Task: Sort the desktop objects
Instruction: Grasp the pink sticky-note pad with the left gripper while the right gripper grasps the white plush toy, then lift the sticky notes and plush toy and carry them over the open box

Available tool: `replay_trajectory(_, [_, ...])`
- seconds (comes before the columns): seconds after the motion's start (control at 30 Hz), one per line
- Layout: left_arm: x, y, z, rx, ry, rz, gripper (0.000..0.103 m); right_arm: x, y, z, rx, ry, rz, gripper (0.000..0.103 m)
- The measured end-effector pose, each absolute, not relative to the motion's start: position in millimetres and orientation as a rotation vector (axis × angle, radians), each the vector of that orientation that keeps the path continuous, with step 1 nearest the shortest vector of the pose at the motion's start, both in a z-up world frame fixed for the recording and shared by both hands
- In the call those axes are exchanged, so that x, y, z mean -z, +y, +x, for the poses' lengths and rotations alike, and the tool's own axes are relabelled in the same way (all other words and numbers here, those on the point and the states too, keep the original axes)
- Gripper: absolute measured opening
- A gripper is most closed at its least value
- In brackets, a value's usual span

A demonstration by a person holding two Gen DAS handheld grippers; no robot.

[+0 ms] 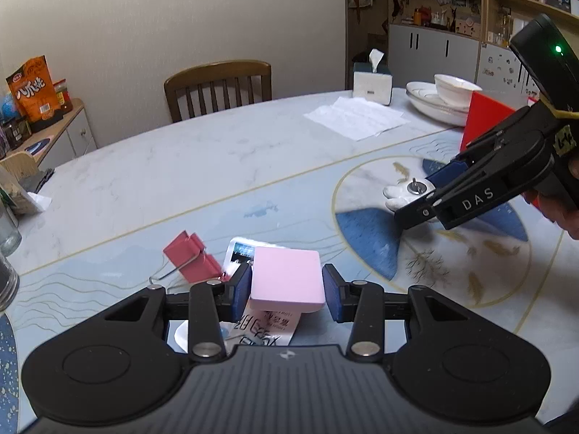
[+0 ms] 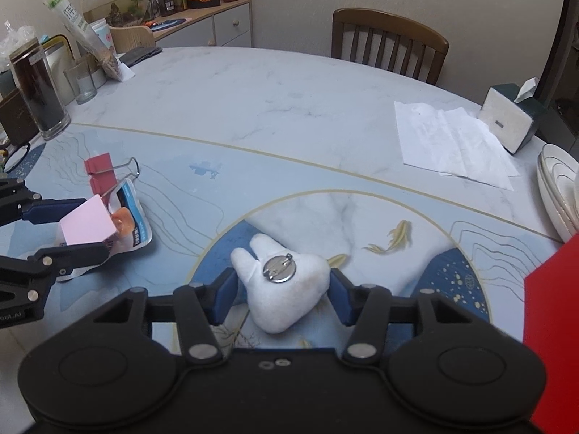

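Observation:
A pink sticky-note pad (image 1: 286,275) sits between the blue pads of my left gripper (image 1: 287,282), which is shut on its two sides. It is held just above a blue-and-white snack packet (image 2: 135,226) and a printed slip (image 1: 267,325). A red binder clip (image 1: 191,256) lies beside them on the table. To the right, my right gripper (image 2: 282,289) is shut on a white plush brooch (image 2: 289,300). The brooch's round metal pin back (image 2: 278,269) faces up, over the blue circle on the table mat. In the left wrist view the right gripper (image 1: 416,195) holds the brooch (image 1: 394,195).
A red box (image 2: 550,325) stands close on the right. Stacked white bowls (image 1: 441,97), a tissue box (image 2: 510,119) and a sheet of paper (image 2: 452,141) lie at the back right. Glass jars (image 2: 39,90) stand at the left edge. A wooden chair (image 2: 391,43) is behind the table.

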State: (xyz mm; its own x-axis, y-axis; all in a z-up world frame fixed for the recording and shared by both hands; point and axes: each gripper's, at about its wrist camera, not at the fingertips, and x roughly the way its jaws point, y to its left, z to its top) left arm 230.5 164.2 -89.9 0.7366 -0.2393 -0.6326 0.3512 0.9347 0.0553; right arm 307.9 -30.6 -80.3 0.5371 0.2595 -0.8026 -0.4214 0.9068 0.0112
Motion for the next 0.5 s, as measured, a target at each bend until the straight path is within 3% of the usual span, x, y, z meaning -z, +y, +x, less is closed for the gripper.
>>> replay_trajectory(0.5, [52, 130, 210, 0.363, 0.597, 0.176, 0.041, 46, -65, 270, -0.379, 0.862, -0.161, 0.053])
